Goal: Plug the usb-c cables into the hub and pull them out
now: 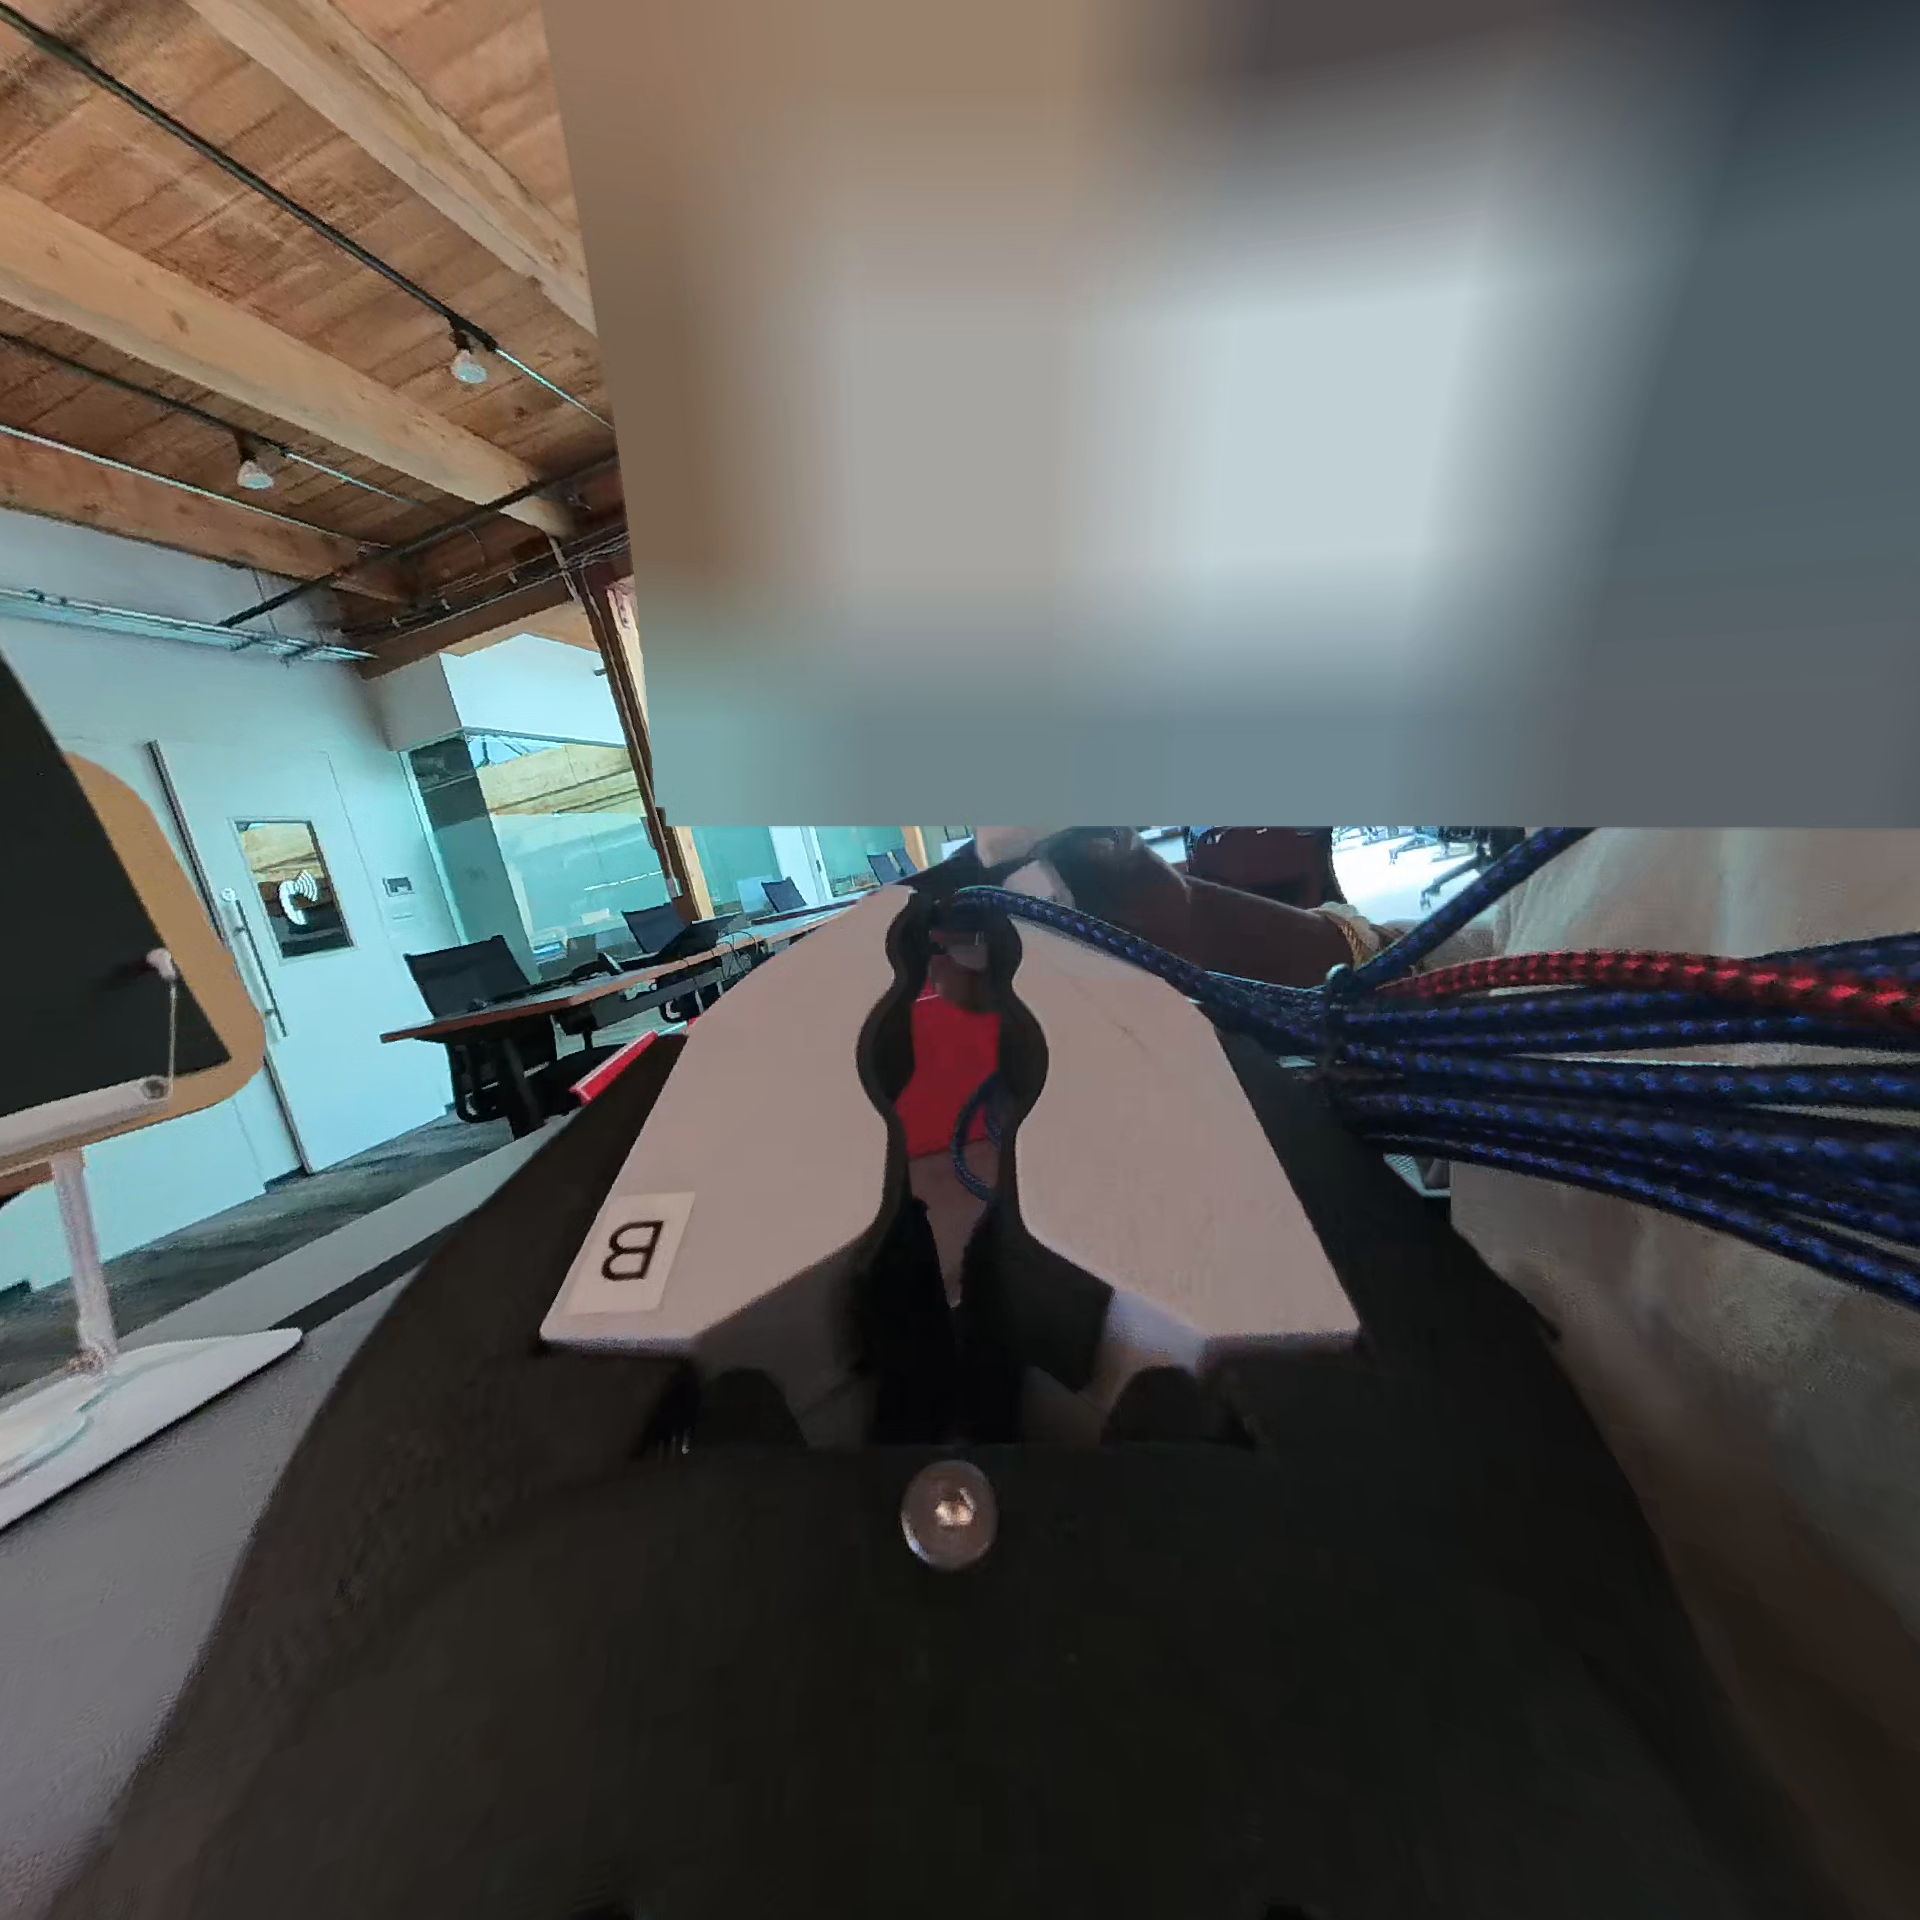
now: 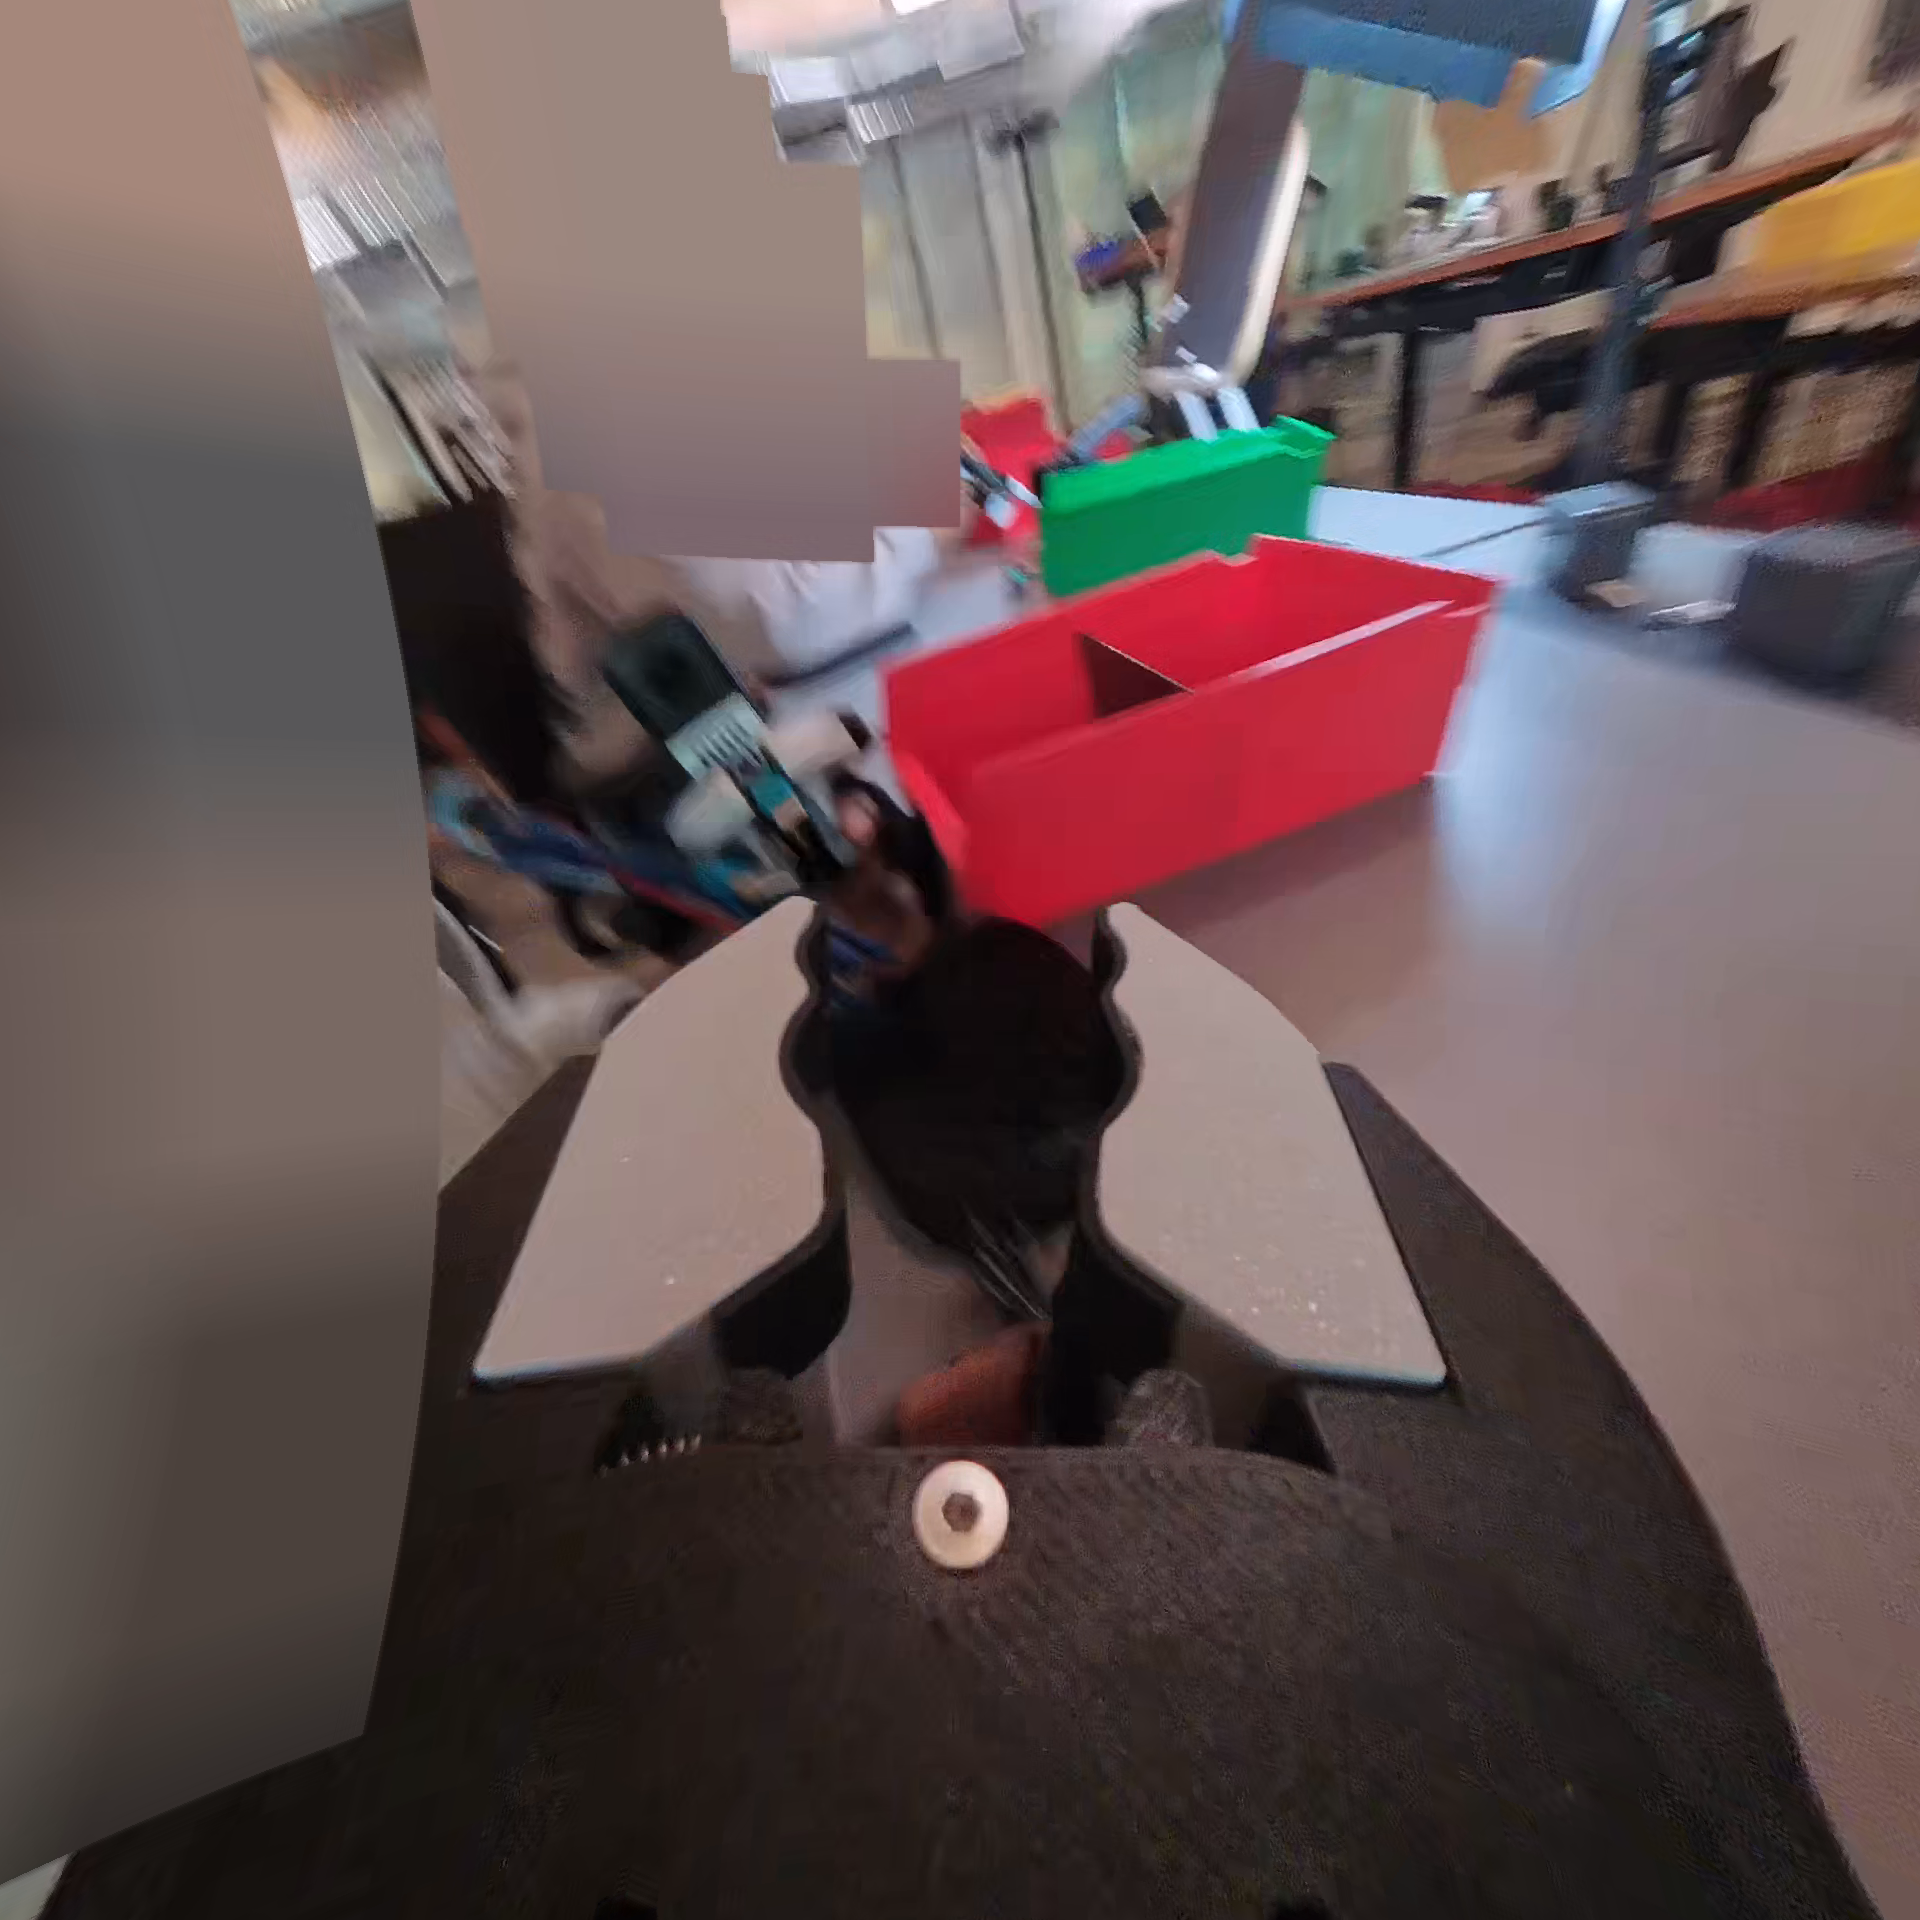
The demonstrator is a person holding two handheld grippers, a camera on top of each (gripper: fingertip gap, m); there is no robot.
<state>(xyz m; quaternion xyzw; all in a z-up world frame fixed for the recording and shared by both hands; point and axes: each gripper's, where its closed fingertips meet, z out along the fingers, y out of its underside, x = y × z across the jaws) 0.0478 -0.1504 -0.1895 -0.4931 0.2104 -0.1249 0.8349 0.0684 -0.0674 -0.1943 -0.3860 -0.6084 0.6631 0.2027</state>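
Cables (image 1: 1621, 1049) pinched at left gripper (image 1: 951, 925) tips; right gripper (image 2: 956, 925) clamps black hub (image 2: 966, 1081)

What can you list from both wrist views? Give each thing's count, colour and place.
blue cables: a bundle, count unclear, right of the left gripper
red cable: one, atop that bundle
red bin: one, divided, on the table
green bin: one, behind the red bin
table: one, grey
black hub: one, between the right gripper's fingers
left gripper: grey fingers, closed on one of the blue cables
right gripper: grey fingers, closed on the black hub
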